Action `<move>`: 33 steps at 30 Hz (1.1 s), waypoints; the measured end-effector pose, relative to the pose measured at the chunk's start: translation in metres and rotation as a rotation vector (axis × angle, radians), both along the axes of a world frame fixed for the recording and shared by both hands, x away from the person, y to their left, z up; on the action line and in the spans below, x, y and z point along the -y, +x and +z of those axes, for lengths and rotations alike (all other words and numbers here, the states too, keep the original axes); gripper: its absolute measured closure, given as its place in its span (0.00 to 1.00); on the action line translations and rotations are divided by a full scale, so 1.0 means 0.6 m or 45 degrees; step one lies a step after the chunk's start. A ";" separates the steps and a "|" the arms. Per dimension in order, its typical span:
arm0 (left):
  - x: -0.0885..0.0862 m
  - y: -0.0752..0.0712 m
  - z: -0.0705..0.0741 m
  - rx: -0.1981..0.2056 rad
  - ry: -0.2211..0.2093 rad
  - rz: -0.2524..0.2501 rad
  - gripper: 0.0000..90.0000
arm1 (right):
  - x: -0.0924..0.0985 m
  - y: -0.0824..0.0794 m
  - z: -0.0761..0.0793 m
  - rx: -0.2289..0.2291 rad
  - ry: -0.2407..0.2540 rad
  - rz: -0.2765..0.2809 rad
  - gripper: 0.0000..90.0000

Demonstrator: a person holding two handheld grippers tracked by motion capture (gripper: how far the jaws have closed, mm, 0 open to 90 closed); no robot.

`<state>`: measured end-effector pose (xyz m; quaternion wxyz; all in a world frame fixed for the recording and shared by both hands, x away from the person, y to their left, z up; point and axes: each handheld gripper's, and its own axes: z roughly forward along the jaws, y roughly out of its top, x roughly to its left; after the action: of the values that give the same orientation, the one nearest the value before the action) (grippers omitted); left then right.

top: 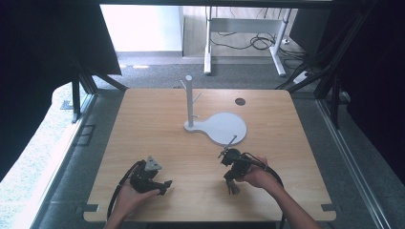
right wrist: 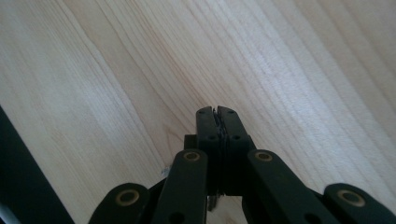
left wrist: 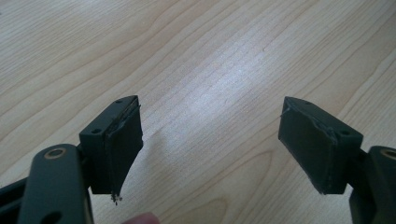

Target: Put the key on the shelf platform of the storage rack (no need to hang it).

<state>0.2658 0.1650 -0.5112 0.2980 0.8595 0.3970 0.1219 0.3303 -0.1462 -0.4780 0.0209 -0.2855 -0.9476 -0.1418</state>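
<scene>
High view shows both hands low on the wooden bench (top: 157, 119), well short of the white stand (top: 189, 102), whose upright post with short pegs rises from a flat round base (top: 224, 128) near the middle of the bench. That stand is the nearest thing to work on, and the right tongs (top: 232, 186) lie closer to its base than the left tongs (top: 165, 185), though both are still apart from it. The main risk I see is a knock: the post is tall and thin, so an arm or trailing cable sweeping across could tip the stand or slide it off its spot. A second risk is that the right tongs, if brought to the stand as they are, would only push it, since nothing can enter pressed-together jaws. In the right gripper view the right tongs (right wrist: 217, 111) have their jaws fully together with nothing between them, pointing at bare wood. In the left gripper view the left tongs (left wrist: 210, 140) stand wide apart and empty, their pads (left wrist: 123, 144) hovering just over the bench surface.
</scene>
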 end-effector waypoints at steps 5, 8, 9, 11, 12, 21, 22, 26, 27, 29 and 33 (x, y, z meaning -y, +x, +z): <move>0.000 -0.001 0.002 0.006 0.003 0.001 0.25 | 0.007 -0.002 0.018 -0.020 0.036 -0.010 0.99; 0.001 -0.002 0.002 0.005 0.006 0.001 0.25 | 0.013 -0.003 0.029 -0.010 0.052 -0.008 0.99; 0.001 -0.002 0.002 0.005 0.006 0.001 0.25 | 0.013 -0.003 0.029 -0.010 0.052 -0.008 0.99; 0.001 -0.002 0.003 0.007 0.004 0.003 0.25 | 0.016 -0.003 0.035 0.002 0.064 -0.015 0.99; 0.000 -0.002 0.003 0.007 0.001 0.002 0.25 | 0.020 -0.002 0.042 0.008 0.075 -0.023 0.99; 0.000 -0.002 0.003 0.008 -0.002 0.002 0.25 | 0.030 0.001 0.058 0.022 0.078 -0.039 0.99; 0.000 -0.001 0.003 0.010 0.000 -0.001 0.25 | 0.031 0.002 0.061 0.027 0.075 -0.035 0.99; 0.000 -0.001 0.003 0.008 -0.001 0.000 0.25 | 0.028 0.006 0.067 0.030 0.071 -0.029 0.99; 0.000 -0.001 0.003 0.007 -0.001 0.002 0.25 | 0.028 0.006 0.067 0.030 0.071 -0.029 0.99; -0.001 -0.001 0.003 0.007 -0.001 0.001 0.25 | 0.028 0.008 0.070 0.028 0.067 -0.030 0.99; -0.002 0.000 0.003 0.006 -0.003 0.004 0.25 | 0.028 0.013 0.077 0.030 0.057 -0.032 0.99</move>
<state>0.2656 0.1661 -0.5096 0.2998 0.8583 0.3977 0.1239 0.3381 -0.1631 -0.4318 0.0146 -0.2951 -0.9407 -0.1667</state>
